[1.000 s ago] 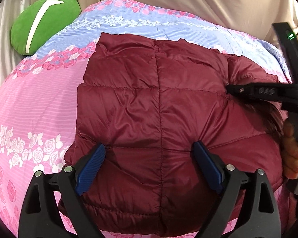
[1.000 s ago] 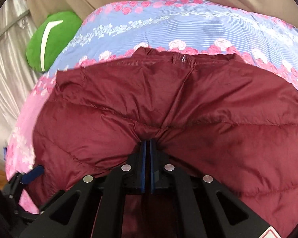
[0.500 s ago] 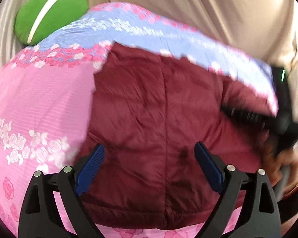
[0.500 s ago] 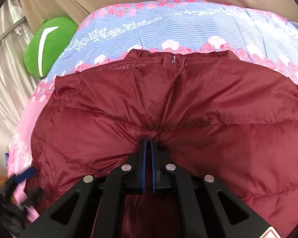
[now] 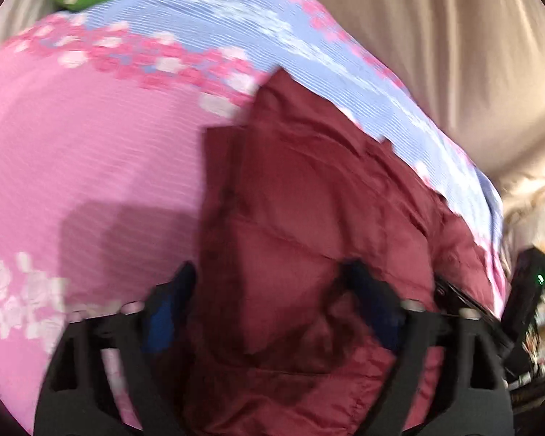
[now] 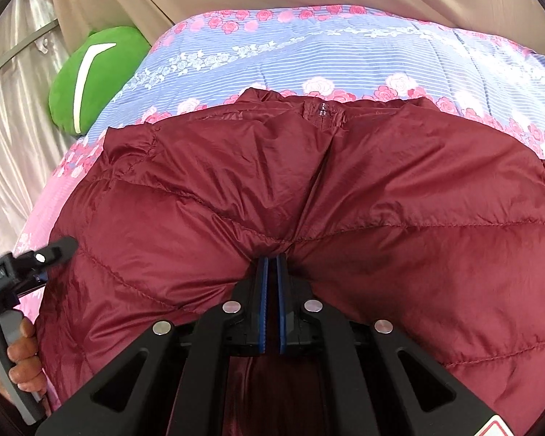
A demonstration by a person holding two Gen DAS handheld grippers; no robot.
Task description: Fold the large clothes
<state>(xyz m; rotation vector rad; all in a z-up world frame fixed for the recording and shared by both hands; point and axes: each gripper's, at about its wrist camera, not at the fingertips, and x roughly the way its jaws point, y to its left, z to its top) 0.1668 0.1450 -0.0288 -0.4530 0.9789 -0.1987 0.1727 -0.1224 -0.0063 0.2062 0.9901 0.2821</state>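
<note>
Slippage was the main hazard. Left gripper (image 5: 269,301), its jaws just closing but not yet pressing, straddled the near left edge of the maroon down jacket (image 6: 309,196) lying on the floral quilt (image 6: 309,51) of the bed; it might catch only one slick layer. Right gripper (image 6: 271,290), clamped on a central pinch of jacket, could slip off under a pull.
</note>
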